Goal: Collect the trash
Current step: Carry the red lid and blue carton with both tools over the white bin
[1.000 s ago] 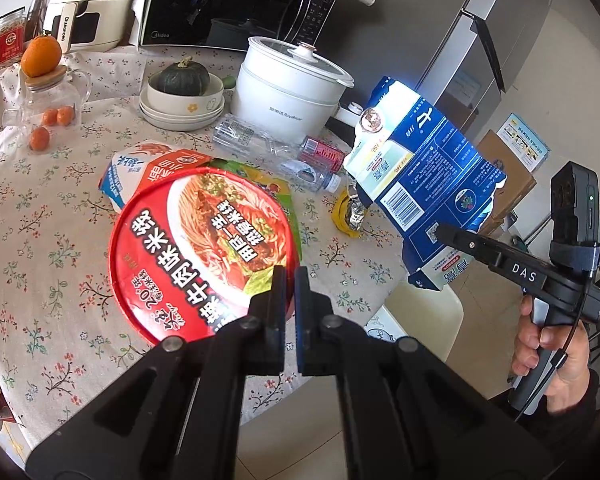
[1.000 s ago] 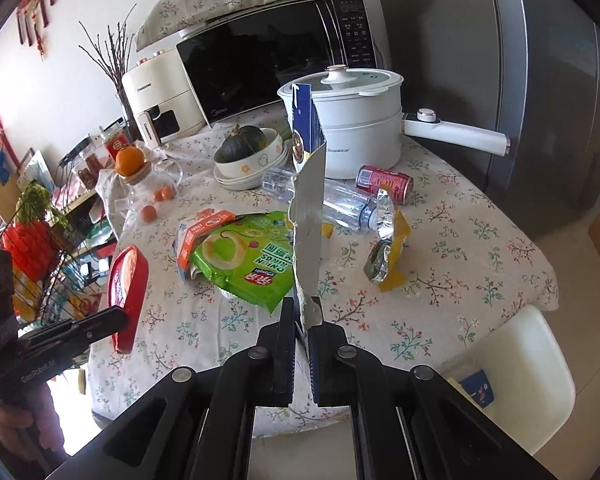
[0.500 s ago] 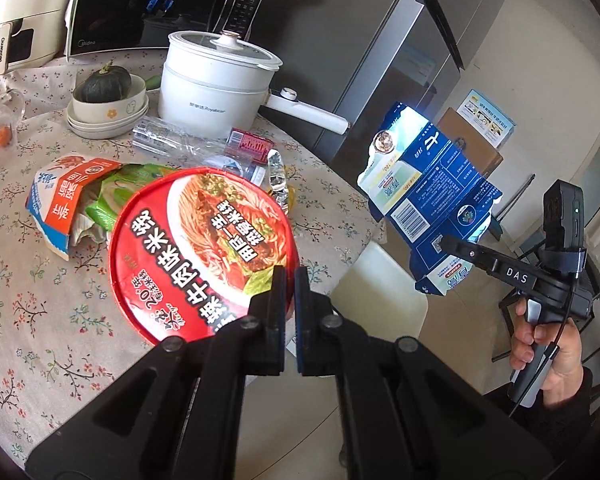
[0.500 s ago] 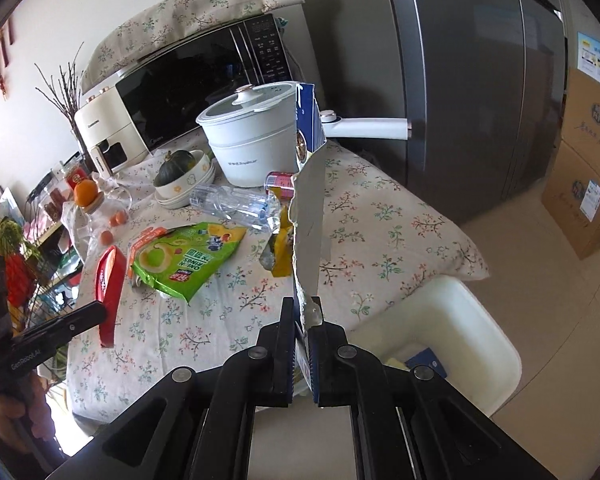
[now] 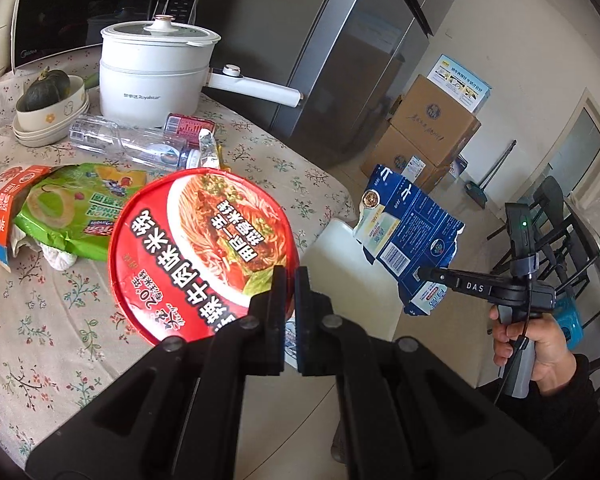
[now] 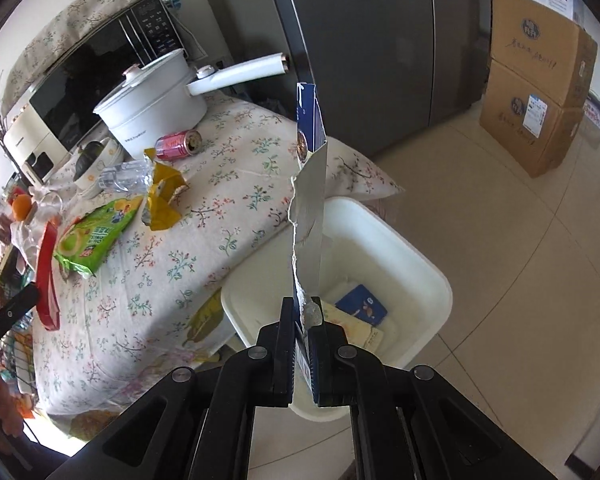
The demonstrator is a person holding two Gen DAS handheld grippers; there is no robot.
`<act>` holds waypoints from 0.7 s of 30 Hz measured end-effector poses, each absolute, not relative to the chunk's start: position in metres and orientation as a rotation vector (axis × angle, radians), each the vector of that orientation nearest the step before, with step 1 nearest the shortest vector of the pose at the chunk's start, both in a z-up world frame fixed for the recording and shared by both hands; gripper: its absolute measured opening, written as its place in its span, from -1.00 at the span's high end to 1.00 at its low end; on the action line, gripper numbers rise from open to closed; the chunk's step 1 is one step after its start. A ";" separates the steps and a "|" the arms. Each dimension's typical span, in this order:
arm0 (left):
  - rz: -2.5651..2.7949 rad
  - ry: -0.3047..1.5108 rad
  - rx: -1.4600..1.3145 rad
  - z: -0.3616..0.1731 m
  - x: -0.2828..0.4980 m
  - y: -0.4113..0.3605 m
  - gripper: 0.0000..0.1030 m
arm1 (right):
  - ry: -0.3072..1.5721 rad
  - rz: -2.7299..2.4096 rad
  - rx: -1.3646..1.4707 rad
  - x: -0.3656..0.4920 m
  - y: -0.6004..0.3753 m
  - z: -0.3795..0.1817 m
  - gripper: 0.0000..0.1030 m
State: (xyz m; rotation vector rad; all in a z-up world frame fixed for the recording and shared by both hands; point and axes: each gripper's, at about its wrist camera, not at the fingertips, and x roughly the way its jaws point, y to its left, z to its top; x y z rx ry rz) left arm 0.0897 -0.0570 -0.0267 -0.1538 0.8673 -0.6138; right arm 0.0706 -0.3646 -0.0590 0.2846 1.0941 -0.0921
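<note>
A white bin (image 6: 428,268) sits below the right tool (image 6: 303,344), which pinches a torn blue carton (image 6: 310,216). The left tool (image 5: 290,300) clamps a red noodle-bowl lid (image 5: 204,252) above the tabletop (image 5: 52,320).

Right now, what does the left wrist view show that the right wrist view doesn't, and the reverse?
Only the left wrist view shows the red noodle lid face-on in the left gripper, and the hand holding the right gripper. Only the right wrist view shows inside the white bin, with a small blue packet at the bottom. Both show the blue carton, the white pot and the green snack bag.
</note>
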 end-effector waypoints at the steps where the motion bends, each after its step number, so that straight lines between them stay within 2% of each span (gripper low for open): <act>1: -0.615 0.871 -0.151 -0.028 0.090 -0.059 0.92 | 1.122 -0.099 0.294 0.072 -0.367 -0.067 0.88; 10: -0.638 0.898 -0.132 -0.036 0.089 -0.072 0.92 | 1.244 -0.143 0.327 0.083 -0.380 -0.113 0.87; 21: -0.786 0.944 -0.064 -0.052 0.080 -0.135 0.92 | 1.272 -0.148 0.333 0.083 -0.388 -0.124 0.87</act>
